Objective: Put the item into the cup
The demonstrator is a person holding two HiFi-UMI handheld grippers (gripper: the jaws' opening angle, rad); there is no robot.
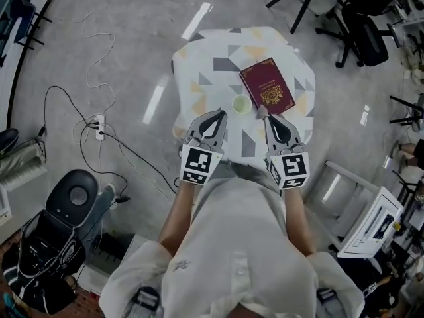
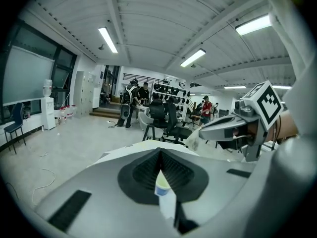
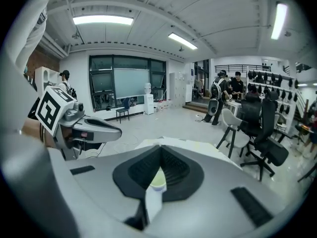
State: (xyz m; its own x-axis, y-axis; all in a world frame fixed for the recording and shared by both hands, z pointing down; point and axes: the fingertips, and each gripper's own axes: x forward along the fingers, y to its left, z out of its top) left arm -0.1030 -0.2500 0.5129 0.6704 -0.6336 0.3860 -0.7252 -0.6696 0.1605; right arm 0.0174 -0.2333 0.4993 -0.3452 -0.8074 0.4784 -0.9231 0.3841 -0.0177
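Red booklet (image 1: pixel 267 85) lies just beyond right hand-held gripper (image 1: pixel 265 114).

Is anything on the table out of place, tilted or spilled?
Nothing stands out. The cup stands upright on the table, and the red booklet lies flat next to it, a little slantwise. I see nothing spilled or damaged. The left hand-held gripper and the right hand-held gripper are both shut and empty.
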